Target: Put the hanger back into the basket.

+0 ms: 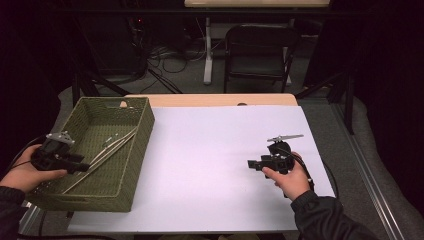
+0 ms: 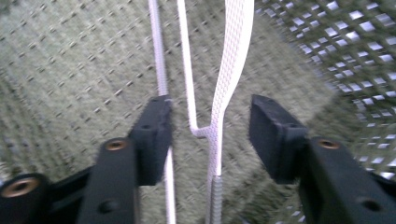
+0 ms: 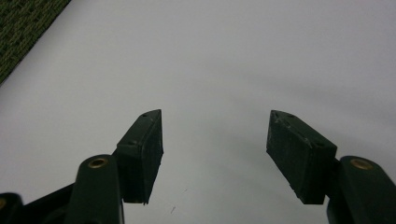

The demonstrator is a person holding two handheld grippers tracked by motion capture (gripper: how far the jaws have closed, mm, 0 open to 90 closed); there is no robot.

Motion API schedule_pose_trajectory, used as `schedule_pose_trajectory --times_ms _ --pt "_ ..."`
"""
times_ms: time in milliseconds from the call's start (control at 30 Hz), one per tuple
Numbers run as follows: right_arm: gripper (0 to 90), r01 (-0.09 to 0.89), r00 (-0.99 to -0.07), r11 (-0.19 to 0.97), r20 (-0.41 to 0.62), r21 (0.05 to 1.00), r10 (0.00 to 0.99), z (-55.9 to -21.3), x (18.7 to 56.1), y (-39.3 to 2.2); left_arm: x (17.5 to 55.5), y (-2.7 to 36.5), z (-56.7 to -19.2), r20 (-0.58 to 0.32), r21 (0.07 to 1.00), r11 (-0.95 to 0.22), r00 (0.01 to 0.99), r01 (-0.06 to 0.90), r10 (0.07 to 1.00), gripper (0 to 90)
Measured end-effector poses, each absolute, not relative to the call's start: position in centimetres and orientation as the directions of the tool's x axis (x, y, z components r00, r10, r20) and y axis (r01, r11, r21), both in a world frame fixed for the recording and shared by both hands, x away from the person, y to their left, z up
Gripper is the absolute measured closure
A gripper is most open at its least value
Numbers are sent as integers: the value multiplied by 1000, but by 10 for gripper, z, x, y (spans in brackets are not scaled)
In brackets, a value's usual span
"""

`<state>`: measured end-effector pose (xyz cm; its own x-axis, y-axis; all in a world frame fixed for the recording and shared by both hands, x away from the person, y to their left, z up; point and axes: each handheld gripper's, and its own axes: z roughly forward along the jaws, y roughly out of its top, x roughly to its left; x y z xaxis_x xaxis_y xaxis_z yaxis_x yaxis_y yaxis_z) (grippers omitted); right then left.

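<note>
Black fingers (image 2: 149, 135) of the left gripper (image 1: 75, 164) stand apart around thin metal tongs (image 2: 219, 107) lying in the green woven basket (image 1: 142, 125); closing off-centre could pinch one arm only, while the right gripper (image 1: 252, 164) waits open-fingered over the worktop (image 1: 210, 150).

tongs (image 3: 215, 144): black, brass screws | sleeves (image 1: 325, 217): dark | cables: black
</note>
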<state>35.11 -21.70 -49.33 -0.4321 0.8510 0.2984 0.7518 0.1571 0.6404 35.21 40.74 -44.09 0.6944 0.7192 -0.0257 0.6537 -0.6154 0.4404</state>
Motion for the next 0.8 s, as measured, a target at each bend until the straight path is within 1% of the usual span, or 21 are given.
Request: schedule_pose_trajectory --times_ms 67,133,300,467,533,600,700,767,800 --pt "359 752 -435 160 300 639 849 -493 351 -218 346 406 -437 -43 467 -608 704 642 709 455" --pt "358 752 -434 159 299 639 850 -492 350 -219 341 404 -434 -41 479 -602 702 639 711 450" --pt "351 744 -438 167 283 647 853 -491 347 -220 326 400 -425 -25 513 -573 678 640 735 451" --pt "351 740 -444 180 270 648 854 -491 342 -221 307 390 -416 -36 570 -521 652 635 757 454" --pt "350 735 -452 187 266 651 851 -491 339 -222 298 383 -414 -25 585 -518 652 624 758 455" --pt "347 729 -458 189 265 658 848 -491 336 -223 290 375 -413 -36 603 -501 649 621 760 454" --pt "344 720 -464 193 256 666 848 -490 330 -225 279 358 -411 -31 620 -506 663 599 748 454" --pt "344 713 -460 195 241 673 855 -491 325 -227 272 346 -409 -4 624 -520 668 583 744 455" --pt "343 711 -460 198 233 675 857 -491 322 -229 270 342 -409 -5 627 -522 673 579 739 455"
